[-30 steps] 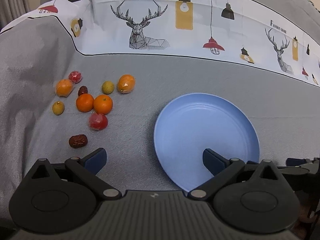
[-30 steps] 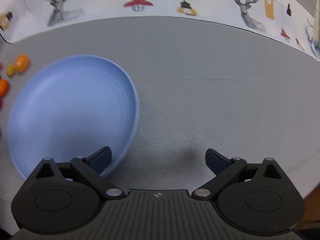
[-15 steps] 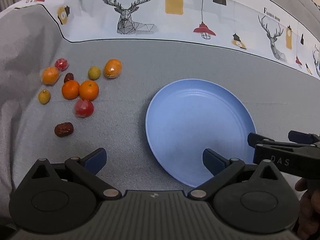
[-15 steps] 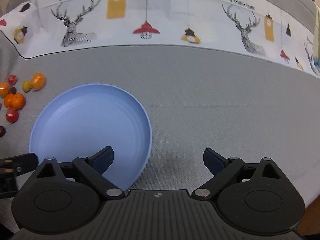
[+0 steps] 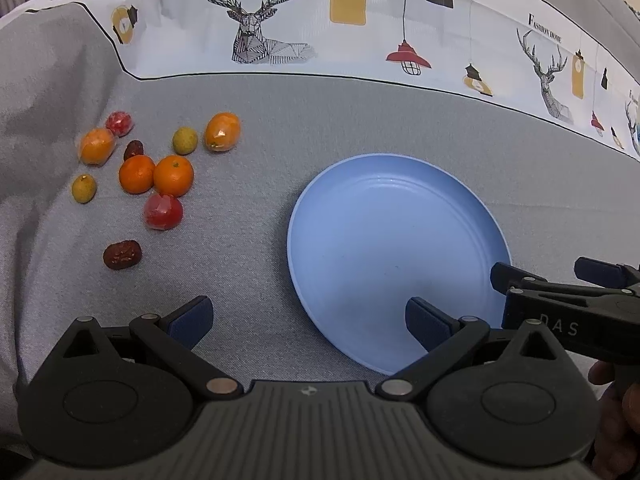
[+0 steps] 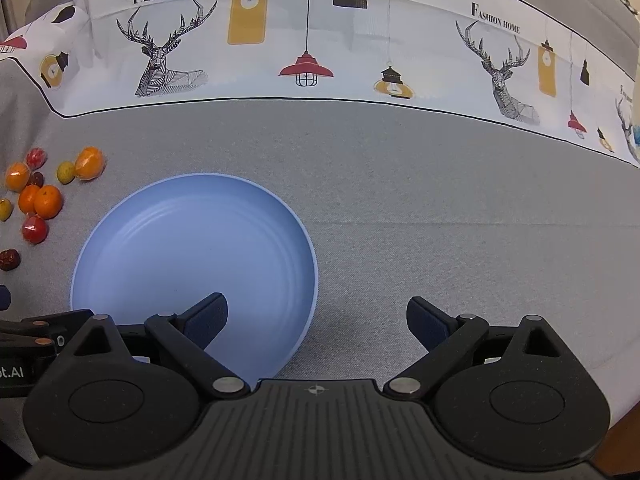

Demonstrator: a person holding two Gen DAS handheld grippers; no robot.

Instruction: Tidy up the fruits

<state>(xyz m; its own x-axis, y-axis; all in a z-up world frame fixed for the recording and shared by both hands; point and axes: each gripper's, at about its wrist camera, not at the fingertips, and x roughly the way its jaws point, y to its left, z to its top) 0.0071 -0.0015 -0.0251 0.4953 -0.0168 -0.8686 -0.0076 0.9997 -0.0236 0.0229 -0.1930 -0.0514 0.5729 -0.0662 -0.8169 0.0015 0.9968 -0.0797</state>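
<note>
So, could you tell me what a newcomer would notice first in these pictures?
Probably the empty blue plate in the middle of the grey cloth. Next, the cluster of small fruits to its left, apart from the plate. Both grippers, left and right, hang open near its edge.

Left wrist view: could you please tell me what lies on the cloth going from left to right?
Small yellow-green fruit → dark red date → red wrapped fruit → oval orange fruit → blue plate → right tool.

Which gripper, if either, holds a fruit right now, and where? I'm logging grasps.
Neither. The left gripper and the right gripper are both open with nothing between their fingers; the fruits lie on the cloth.
</note>
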